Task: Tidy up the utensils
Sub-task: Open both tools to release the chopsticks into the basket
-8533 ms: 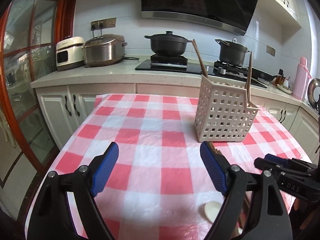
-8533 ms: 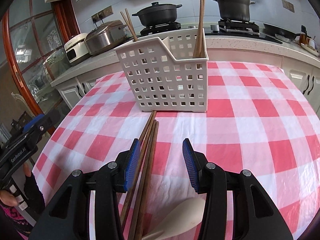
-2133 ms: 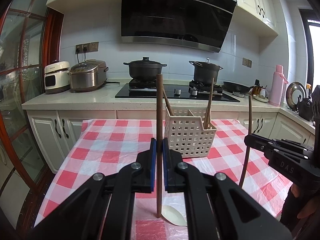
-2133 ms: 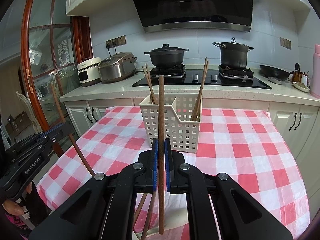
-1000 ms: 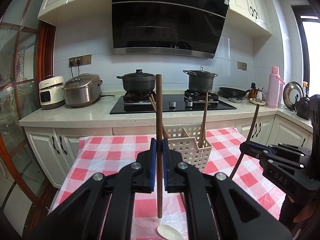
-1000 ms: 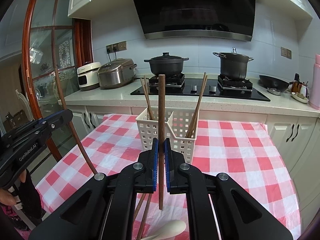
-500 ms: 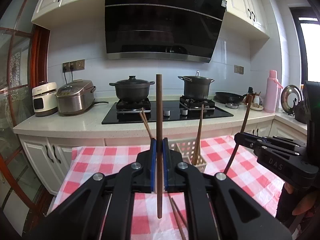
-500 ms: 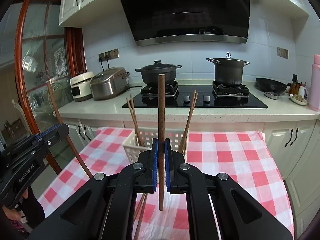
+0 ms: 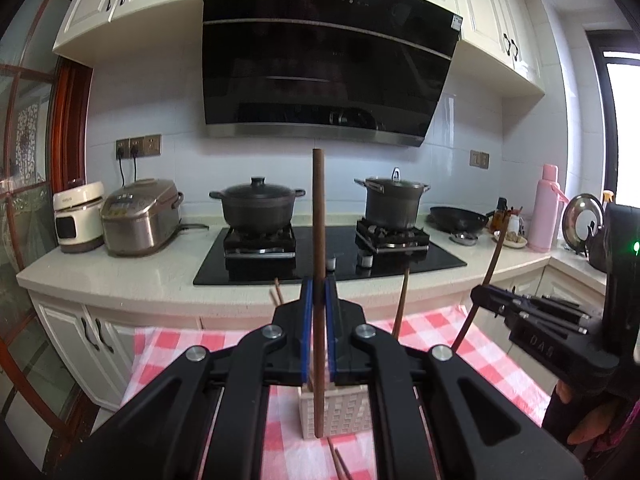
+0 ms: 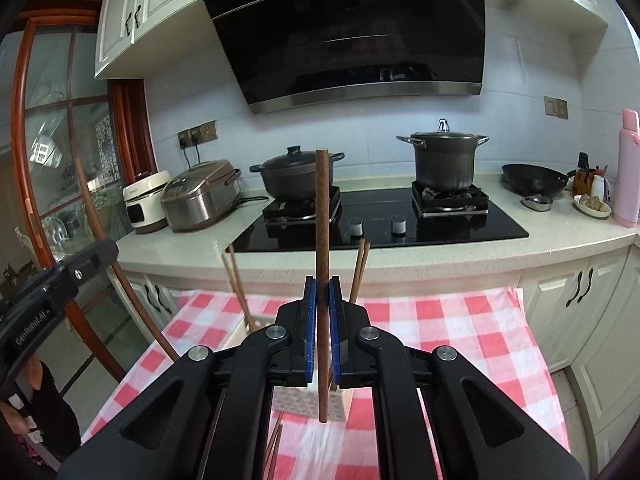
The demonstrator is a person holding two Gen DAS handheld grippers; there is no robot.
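Lifted high above the basket (image 9: 334, 414), one chopstick (image 9: 319, 280) is gripped upright by each clenched claw (image 9: 319, 300), ready for dropping in.

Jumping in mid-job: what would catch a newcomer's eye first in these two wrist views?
Each gripper is clamped on one upright brown chopstick dead centre: the left gripper on its chopstick, the right gripper on its own. Below them, the white slotted basket stands on the red-checked tablecloth, with the black range hood looming above.
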